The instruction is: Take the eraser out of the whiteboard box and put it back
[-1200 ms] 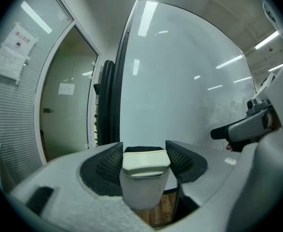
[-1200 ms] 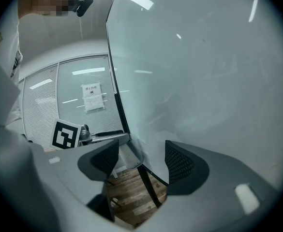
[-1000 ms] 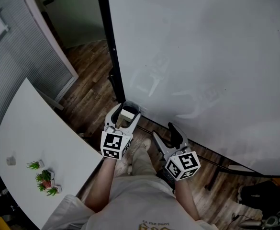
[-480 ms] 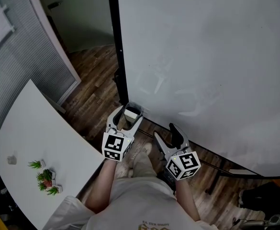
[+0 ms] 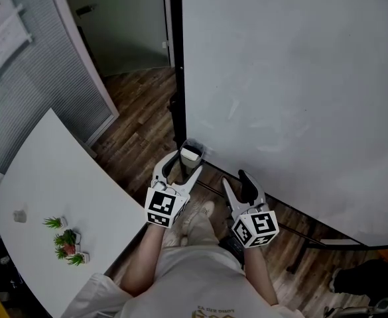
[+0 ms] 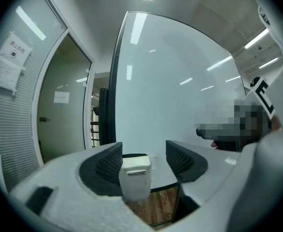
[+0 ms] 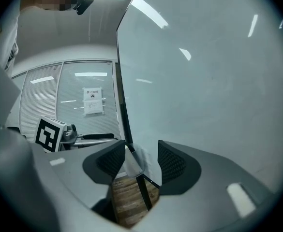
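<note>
we've got the left gripper (image 5: pixel 185 162) jaws just closing round the eraser (image 5: pixel 191 154) in the whiteboard box (image 5: pixel 195 144) at its 12 o'clock, not pinching yet, so centre, squeeze square, lift straight; right gripper (image 5: pixel 234 178) jaws also closing, parted, empty

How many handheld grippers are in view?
2. The left gripper is at the whiteboard's lower left corner, jaws just closing around the white eraser; the right gripper is beside it, jaws also just closing, with nothing held.
</note>
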A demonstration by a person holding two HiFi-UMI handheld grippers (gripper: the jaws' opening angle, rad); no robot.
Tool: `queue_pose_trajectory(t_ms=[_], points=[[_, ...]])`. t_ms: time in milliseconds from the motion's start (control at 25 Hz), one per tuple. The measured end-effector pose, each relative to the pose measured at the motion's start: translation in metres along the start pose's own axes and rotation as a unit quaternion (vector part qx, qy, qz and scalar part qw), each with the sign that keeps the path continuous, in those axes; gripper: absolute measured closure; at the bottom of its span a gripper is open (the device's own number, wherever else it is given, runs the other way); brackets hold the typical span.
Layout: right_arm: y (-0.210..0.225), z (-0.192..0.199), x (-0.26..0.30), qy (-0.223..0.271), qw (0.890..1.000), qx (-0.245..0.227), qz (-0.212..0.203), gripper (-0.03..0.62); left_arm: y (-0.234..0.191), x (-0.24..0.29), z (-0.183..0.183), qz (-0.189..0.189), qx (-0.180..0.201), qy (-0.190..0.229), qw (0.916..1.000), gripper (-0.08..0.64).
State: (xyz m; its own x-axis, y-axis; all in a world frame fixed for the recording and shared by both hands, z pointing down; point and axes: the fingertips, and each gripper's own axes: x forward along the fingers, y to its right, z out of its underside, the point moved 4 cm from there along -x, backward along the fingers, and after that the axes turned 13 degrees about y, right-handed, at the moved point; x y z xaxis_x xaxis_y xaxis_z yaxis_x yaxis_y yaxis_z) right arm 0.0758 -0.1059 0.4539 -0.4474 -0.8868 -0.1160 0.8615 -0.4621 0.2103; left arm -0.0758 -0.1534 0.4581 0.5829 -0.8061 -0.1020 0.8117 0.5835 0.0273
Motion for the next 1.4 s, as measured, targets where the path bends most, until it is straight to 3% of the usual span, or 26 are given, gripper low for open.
queue_pose_trajectory(t_ms=[280,560,920,1120,1400], points=[[-0.005,-0.011,-0.007,0.031,0.999,0.002,0.015,0.482,0.002,-0.014,-0.010,-0.015,0.005,0.010,0.9998,0.318],[-0.010,-0.019,-0.016,0.050,0.999,-0.005,0.015,0.578,0.005,-0.024,-0.014,-0.027,0.009,0.011,0.9995,0.417],[-0.017,-0.020,-0.021,0.050,0.999,-0.002,0.002,0.580,0.000,-0.030,-0.015,-0.050,0.006,0.007,0.9987,0.563],[-0.016,-0.017,-0.021,0.041,0.999,-0.012,0.008,0.580,-0.001,-0.035,-0.020,-0.053,0.007,0.026,0.9982,0.563],[-0.016,-0.015,-0.019,0.032,0.999,-0.020,0.008,0.581,-0.006,-0.035,-0.014,-0.058,-0.003,0.016,0.9982,0.563]])
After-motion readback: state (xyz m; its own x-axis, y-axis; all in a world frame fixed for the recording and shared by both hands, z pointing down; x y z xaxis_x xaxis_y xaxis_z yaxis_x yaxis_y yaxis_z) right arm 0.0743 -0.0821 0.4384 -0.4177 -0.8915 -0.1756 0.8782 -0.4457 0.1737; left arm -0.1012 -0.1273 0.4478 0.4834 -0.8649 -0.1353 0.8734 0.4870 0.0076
